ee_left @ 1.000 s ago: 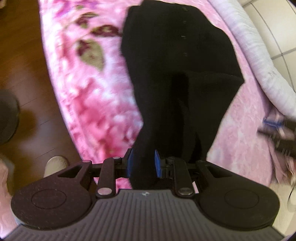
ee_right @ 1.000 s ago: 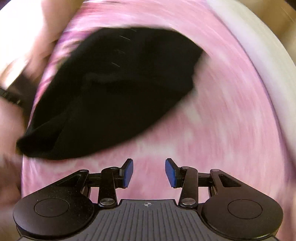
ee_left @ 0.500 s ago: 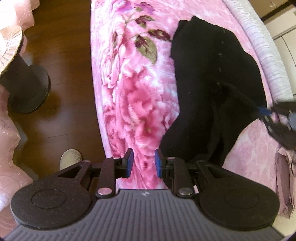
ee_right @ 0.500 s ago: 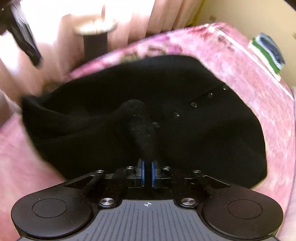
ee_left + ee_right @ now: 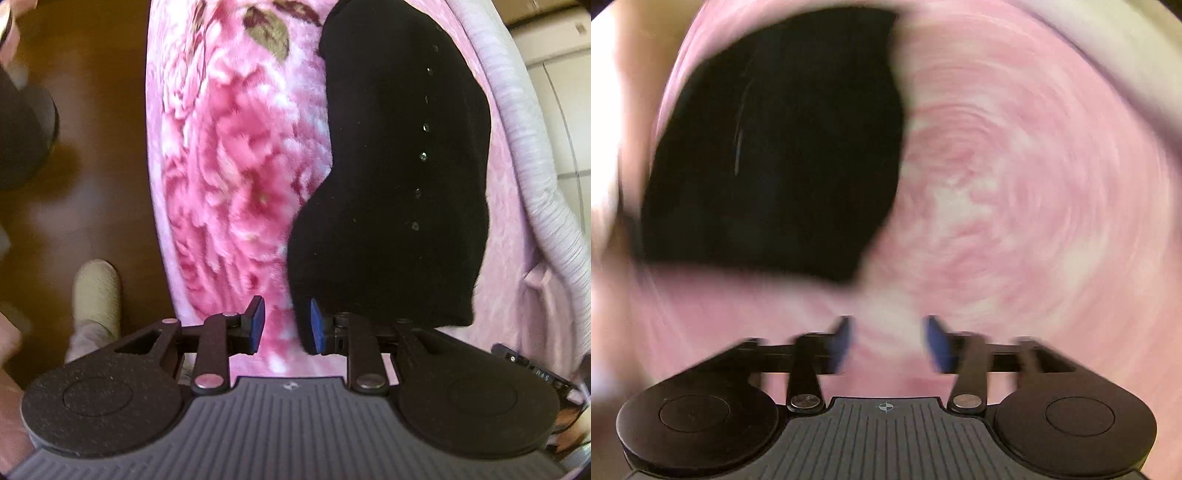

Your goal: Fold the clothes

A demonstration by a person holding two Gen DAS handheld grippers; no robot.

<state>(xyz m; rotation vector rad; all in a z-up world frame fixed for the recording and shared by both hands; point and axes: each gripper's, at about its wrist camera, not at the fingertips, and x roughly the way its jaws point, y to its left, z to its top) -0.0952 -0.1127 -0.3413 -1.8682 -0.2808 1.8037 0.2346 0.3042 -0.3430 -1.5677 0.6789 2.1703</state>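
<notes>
A black garment with a row of small buttons lies folded lengthwise on a pink floral blanket. My left gripper is open and empty at the garment's near left corner, with its right pad beside the cloth edge. In the right wrist view, which is badly blurred by motion, the garment lies to the upper left. My right gripper is open and empty over bare blanket, clear of the garment.
The bed's left edge drops to a dark wooden floor, where a foot in a light slipper stands. A pale lilac ribbed bolster runs along the bed's right side. A dark round base is at far left.
My right gripper has let go of the garment fold, opened and swung away fast. The garment now lies flatter and narrower. My left gripper stays open and has moved closer to the garment.
</notes>
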